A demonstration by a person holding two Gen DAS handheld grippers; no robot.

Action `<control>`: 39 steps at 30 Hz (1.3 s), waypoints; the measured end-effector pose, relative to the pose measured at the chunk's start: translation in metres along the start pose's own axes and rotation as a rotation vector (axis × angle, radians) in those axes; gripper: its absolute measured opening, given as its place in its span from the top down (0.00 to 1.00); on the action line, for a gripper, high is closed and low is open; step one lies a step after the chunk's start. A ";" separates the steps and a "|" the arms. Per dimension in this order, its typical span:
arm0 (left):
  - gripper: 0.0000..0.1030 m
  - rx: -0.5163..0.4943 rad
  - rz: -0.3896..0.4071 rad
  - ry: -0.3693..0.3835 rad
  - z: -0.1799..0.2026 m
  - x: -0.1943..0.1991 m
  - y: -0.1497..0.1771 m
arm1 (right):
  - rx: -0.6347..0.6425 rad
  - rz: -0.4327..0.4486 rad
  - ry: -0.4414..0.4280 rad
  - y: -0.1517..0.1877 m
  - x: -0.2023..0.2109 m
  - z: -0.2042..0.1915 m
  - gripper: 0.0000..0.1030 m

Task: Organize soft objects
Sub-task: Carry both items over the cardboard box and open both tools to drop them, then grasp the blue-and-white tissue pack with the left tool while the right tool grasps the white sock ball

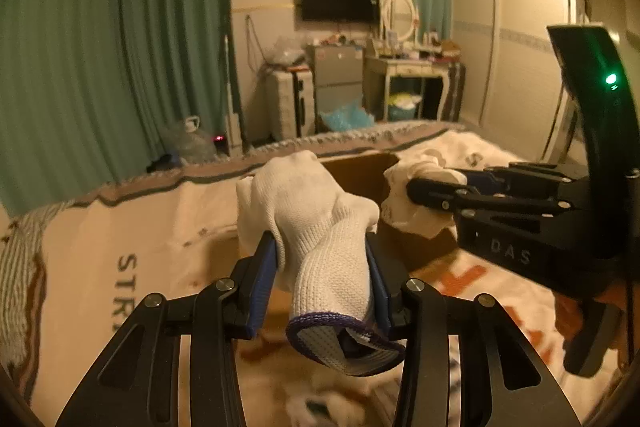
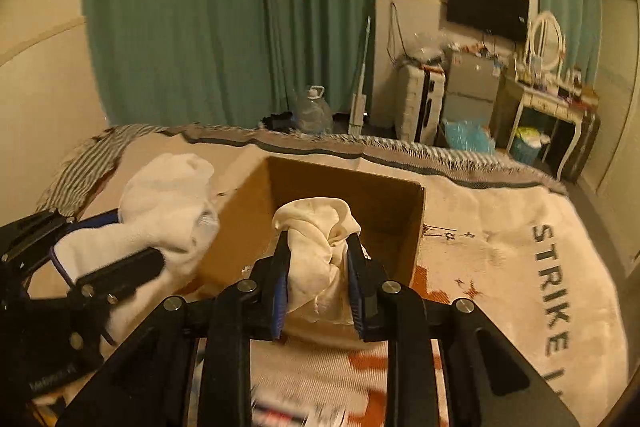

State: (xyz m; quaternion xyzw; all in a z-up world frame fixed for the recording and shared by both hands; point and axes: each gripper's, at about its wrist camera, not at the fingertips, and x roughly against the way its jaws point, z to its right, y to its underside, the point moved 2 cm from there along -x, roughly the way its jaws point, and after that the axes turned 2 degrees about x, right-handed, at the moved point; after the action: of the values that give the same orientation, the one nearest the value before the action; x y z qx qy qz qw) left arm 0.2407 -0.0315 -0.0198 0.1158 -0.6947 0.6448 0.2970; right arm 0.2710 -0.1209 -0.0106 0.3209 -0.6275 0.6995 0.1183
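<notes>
Knitted white, with a purple-edged cuff, the glove (image 1: 316,239) sits clamped between the blue-padded fingers of the left gripper (image 1: 320,259), its cuff hanging toward the camera and its bunched end rising past the tips. In the right wrist view this gripper and glove sit at about nine o'clock, just beside the left wall of the open cardboard box (image 2: 384,203). The box rests on a cream blanket (image 2: 500,267) printed with dark letters, spread over the bed. Toward three o'clock in the left wrist view, the right gripper (image 2: 318,259) has its fingers pressed together on a crumpled cream cloth (image 2: 320,251), held above the near edge of the box. Green curtains (image 1: 120,47) hang behind the bed.
</notes>
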 end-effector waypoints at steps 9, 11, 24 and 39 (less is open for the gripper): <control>0.29 -0.038 0.035 -0.098 -0.001 -0.056 0.005 | -0.080 -0.019 0.007 0.018 -0.057 0.042 0.37; 0.21 -0.037 0.052 -0.129 -0.003 -0.050 0.002 | -0.111 -0.015 0.003 0.019 -0.052 0.051 0.28; 0.19 0.001 0.179 -0.107 -0.009 0.108 -0.024 | -0.063 0.117 0.120 -0.012 0.133 0.030 0.17; 0.05 0.013 0.176 -0.212 -0.032 0.228 0.049 | 0.029 0.047 0.102 0.068 0.222 -0.073 0.00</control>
State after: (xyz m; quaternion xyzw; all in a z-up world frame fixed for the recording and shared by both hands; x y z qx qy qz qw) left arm 0.0405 0.0567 0.0677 0.1237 -0.7253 0.6572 0.1635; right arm 0.0406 -0.1169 0.0669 0.2718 -0.6178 0.7265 0.1288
